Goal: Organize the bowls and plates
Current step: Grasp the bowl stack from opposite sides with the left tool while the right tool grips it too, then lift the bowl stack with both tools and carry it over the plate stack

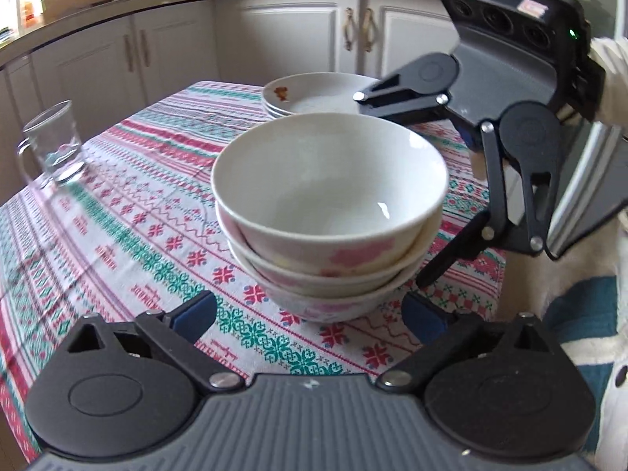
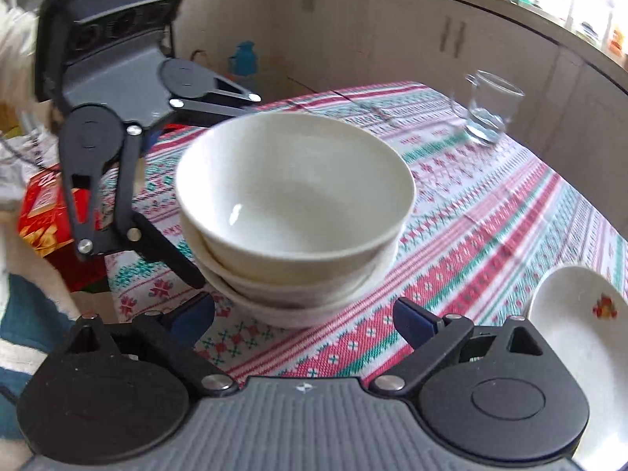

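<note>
Three white bowls with pink patterns are nested in one stack (image 1: 329, 180) (image 2: 294, 188) on the patterned tablecloth. My left gripper (image 1: 310, 314) is open, its blue pads on either side of the bottom bowl's near edge and apart from it. My right gripper (image 2: 306, 318) is open in the same way from the opposite side, with nothing pressed between its pads. Each gripper shows in the other's view: the right gripper (image 1: 439, 204) beside the stack's right, the left gripper (image 2: 188, 196) beside its left. A stack of white plates (image 1: 314, 94) (image 2: 581, 337) with a small red motif sits beyond the bowls.
A clear glass mug (image 1: 55, 145) (image 2: 490, 110) stands near the table's edge. A red box (image 2: 43, 212) lies off the table's corner. White cabinets (image 1: 165, 51) and a cluttered counter ring the table. A person's teal and white garment (image 1: 581, 314) is close by.
</note>
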`<state>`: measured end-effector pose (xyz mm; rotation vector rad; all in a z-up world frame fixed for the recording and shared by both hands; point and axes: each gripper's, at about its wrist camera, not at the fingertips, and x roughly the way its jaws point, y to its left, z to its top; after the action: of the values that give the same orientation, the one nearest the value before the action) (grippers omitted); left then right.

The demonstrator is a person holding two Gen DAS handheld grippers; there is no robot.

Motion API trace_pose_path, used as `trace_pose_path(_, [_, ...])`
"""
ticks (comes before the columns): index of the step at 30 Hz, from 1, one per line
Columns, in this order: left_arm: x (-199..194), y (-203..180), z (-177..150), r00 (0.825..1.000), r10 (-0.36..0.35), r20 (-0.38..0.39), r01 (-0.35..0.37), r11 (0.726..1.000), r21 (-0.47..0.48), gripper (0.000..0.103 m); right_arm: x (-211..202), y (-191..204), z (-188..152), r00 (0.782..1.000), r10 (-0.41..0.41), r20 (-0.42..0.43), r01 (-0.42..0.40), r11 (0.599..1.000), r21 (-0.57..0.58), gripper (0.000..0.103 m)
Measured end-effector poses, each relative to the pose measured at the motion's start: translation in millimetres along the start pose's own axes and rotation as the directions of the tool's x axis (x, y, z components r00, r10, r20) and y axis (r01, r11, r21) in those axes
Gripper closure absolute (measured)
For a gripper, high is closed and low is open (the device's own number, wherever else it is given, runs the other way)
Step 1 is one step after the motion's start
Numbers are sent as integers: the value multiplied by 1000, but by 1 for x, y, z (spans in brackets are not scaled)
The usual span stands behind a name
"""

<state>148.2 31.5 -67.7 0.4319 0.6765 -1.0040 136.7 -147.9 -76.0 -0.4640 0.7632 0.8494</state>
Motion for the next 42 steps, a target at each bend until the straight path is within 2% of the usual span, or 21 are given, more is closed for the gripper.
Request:
trace_pose_path(2, [3,3,2,1000,-20,-12,20,1000,17,14,-1,0,3,1000,17,-3,-17,1000,-25,7])
trace_pose_path(4, [6,5,5,999,-41,-19,41,999,18,14,0,-1,5,1000,26,-16,-27,999,-42,11])
trace_pose_path(15, [10,9,11,994,-101,-32,103,992,74,20,0,-7,12,996,84,-23,-85,994,-64,14])
trace_pose_path(22, [8,12,17,992,-120,-43,125,985,117,20,5,-11,15,995,94,-38,-97,993,-67,14])
trace_pose_path(42, [5,11,16,989,-141,-31,144,982,118,19,7,-12,17,994,101,-51,-104,993,-56,13])
